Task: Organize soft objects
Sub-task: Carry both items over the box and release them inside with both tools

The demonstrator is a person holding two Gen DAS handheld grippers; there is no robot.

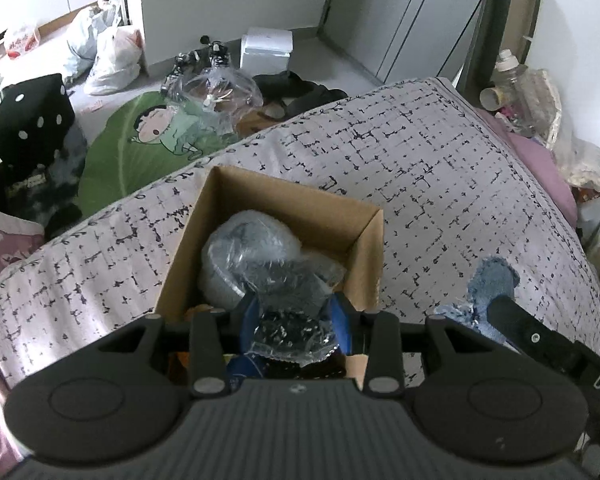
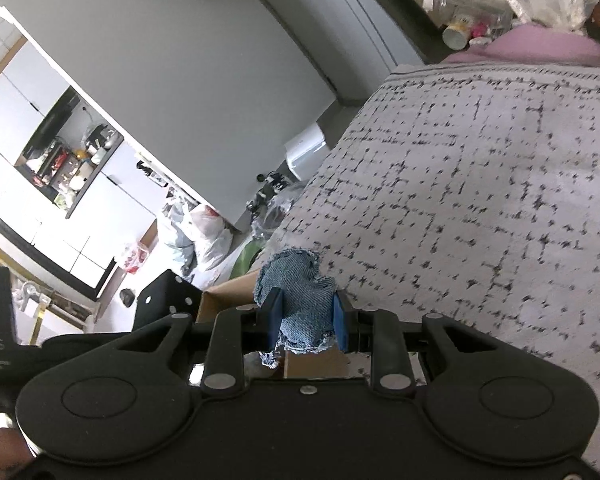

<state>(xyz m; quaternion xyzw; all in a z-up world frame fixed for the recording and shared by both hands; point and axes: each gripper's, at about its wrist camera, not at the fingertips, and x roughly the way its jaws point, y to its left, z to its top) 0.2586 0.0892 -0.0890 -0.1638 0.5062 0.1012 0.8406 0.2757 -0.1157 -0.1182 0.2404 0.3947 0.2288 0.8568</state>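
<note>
**Two tongs, one box, both loaded**

One cardboard box (image 1: 284, 216) stands open on the bed (image 1: 440, 168), whose grey cover carries a broken black grid pattern. Inside the box lie two plastic-wrapped bundles: a pale grey one (image 1: 236, 256) toward its far left, and a dark one (image 1: 296, 304) at its near side.

The left tongs (image 1: 296, 320) are at the near rim of the box, their two blue pads partly closed on the dark bundle, which fills the gap between them; they are gripping it. The right tongs (image 2: 306, 316) hold one scrap of blue denim cloth (image 2: 300, 296), frayed at the edges, pinched between the pads with its upper part bulging out above them. From the left wrist camera that cloth (image 1: 488, 284) hangs just to the right of the box, over the bed cover, with the black body of the right tool below it.

To the right of the box the bed cover runs bare to a pink sheet (image 1: 540, 164) at its far edge. To the left of the box the bed edge drops to a cluttered floor: one green cartoon cushion (image 1: 128, 148), one black dice-shaped cube (image 1: 32, 120), and several plastic bags (image 1: 112, 56) farther off.
</note>
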